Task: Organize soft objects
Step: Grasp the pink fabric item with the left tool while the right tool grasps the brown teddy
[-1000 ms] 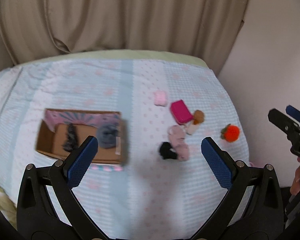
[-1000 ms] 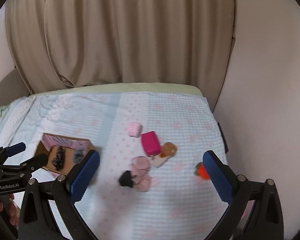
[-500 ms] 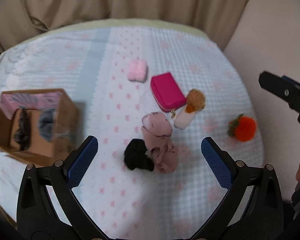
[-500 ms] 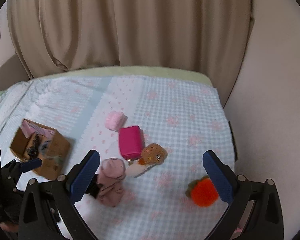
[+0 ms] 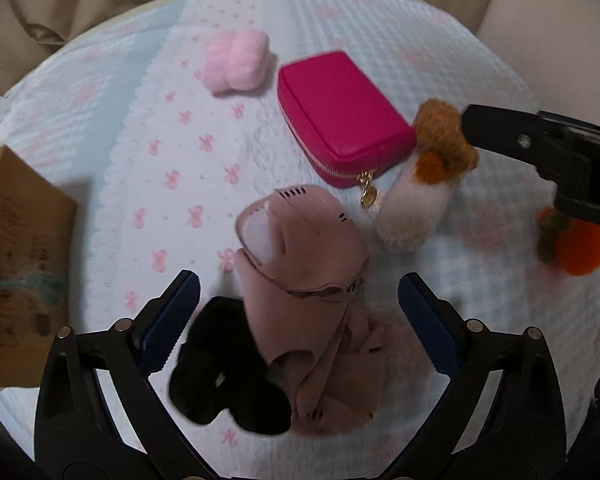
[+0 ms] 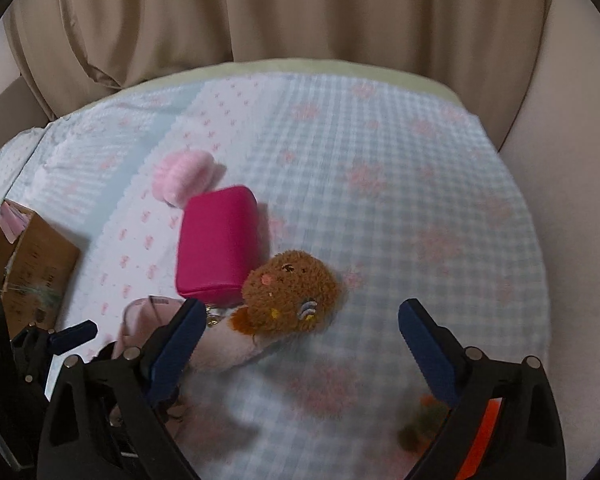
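A: Soft objects, as I see them on the pale blue checked bedspread (image 5: 380,40): a crumpled dusty-pink knit garment (image 5: 316,300) lies between the spread jaws of my left gripper (image 5: 298,320), touching a black fuzzy bundle (image 5: 224,376) at its 8 o'clock.

B: And the rest?

A: A magenta zip pouch (image 5: 340,114) sits at the garment's 12 o'clock, a fluffy light-pink pom-pom (image 5: 238,62) beyond it. A brown-headed cream plush toy (image 6: 292,292) touches the pouch. My right gripper (image 6: 300,352) hovers over it, jaws wide apart, nothing held. An orange fuzzy ball with green leaves (image 5: 576,246) is at 3 o'clock; a cardboard box (image 5: 16,272) at 9.
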Action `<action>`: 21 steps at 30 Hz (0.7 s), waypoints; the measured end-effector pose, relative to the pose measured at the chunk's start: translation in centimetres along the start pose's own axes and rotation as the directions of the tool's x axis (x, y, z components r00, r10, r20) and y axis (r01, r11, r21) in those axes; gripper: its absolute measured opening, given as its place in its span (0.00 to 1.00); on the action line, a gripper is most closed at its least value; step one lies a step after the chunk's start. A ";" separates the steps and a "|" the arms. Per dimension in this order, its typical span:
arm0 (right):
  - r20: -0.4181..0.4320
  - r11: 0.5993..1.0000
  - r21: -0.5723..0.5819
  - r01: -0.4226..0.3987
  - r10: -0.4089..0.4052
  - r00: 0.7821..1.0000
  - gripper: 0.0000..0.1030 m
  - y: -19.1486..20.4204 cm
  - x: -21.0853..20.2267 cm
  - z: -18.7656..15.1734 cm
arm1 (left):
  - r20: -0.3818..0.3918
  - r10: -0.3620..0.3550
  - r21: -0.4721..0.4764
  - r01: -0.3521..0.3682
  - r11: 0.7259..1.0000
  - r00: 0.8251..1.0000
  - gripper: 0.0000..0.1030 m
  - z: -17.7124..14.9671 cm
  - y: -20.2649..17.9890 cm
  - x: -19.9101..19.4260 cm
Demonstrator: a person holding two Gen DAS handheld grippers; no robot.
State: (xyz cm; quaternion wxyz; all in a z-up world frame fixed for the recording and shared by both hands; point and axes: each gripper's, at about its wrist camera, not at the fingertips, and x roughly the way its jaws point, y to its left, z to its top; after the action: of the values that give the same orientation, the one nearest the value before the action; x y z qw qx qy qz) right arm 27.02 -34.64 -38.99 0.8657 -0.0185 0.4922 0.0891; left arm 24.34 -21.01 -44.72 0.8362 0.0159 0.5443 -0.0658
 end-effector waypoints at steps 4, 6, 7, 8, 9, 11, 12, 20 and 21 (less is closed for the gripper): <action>-0.032 1.000 -0.020 -0.025 0.024 0.999 0.84 0.2 2.7 -0.1 | -0.029 0.001 0.013 -0.001 1.000 1.000 0.79 -0.2 -0.2 1.8; -0.043 0.999 -0.036 -0.032 0.030 0.999 0.81 0.3 3.7 -0.2 | -0.048 -0.006 0.016 0.007 1.000 0.999 0.73 -0.3 -0.2 2.6; -0.048 0.998 -0.043 -0.036 0.034 0.998 0.78 0.3 4.2 -0.2 | -0.060 -0.008 0.021 0.009 1.000 0.998 0.73 -0.4 -0.2 2.9; -0.052 0.998 -0.050 -0.041 0.038 0.998 0.77 0.3 4.6 -0.3 | -0.058 -0.011 0.025 0.013 1.000 0.998 0.72 -0.4 -0.2 3.0; -0.054 0.997 -0.058 -0.049 0.046 0.997 0.75 0.3 4.9 -0.3 | -0.051 -0.013 0.029 0.015 0.999 0.999 0.69 -0.5 -0.3 2.9; -0.056 0.995 -0.070 -0.065 0.061 0.997 0.73 0.3 5.5 -0.4 | -0.049 -0.018 0.044 0.020 0.999 0.999 0.61 -0.4 -0.4 2.9; -0.055 0.994 -0.079 -0.076 0.072 0.996 0.71 0.4 5.7 -0.4 | -0.047 -0.021 0.051 0.023 0.998 0.999 0.55 -0.3 -0.5 2.9; -0.054 0.992 -0.048 -0.112 0.110 0.993 0.52 0.1 5.5 -0.5 | -0.048 -0.041 0.042 0.043 0.998 0.998 0.37 0.5 -0.5 2.4; -0.052 0.993 -0.039 -0.114 0.112 0.992 0.50 -0.1 5.4 -0.5 | -0.046 -0.046 0.035 0.047 0.998 0.998 0.37 0.5 -0.4 2.2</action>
State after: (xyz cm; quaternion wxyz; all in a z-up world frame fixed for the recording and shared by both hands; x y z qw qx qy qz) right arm 29.32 -34.02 -43.81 0.8462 -0.0108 0.5118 0.1479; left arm 25.63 -21.71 -46.53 0.8214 0.0198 0.5621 -0.0948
